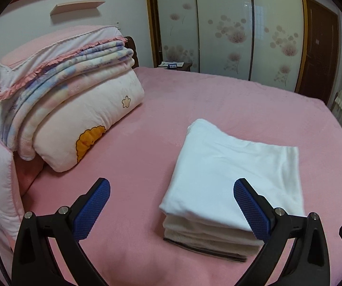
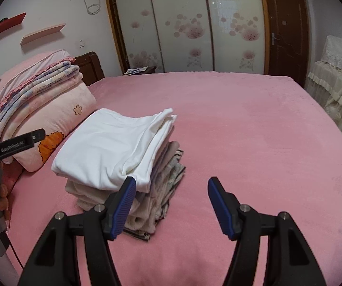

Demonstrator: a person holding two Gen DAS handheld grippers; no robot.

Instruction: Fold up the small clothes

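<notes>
Blue-padded fingers (image 1: pixel 92 211) of the left gripper (image 1: pixel 172 190) stand spread wide and grasp nothing, low over the pink bed (image 1: pixel 218 102); the right gripper (image 2: pixel 172 189) is likewise released, its fingers (image 2: pixel 221 208) apart above bare sheet. Folded quilts and pillows (image 1: pixel 63 90) are heaped at the bed's far left; near them, well apart from the bed's edge, lies the stack of folded clothes (image 2: pixel 132 197), topped by a white folded garment (image 1: pixel 233 174); the right gripper's left finger overlaps that stack's near corner.
</notes>
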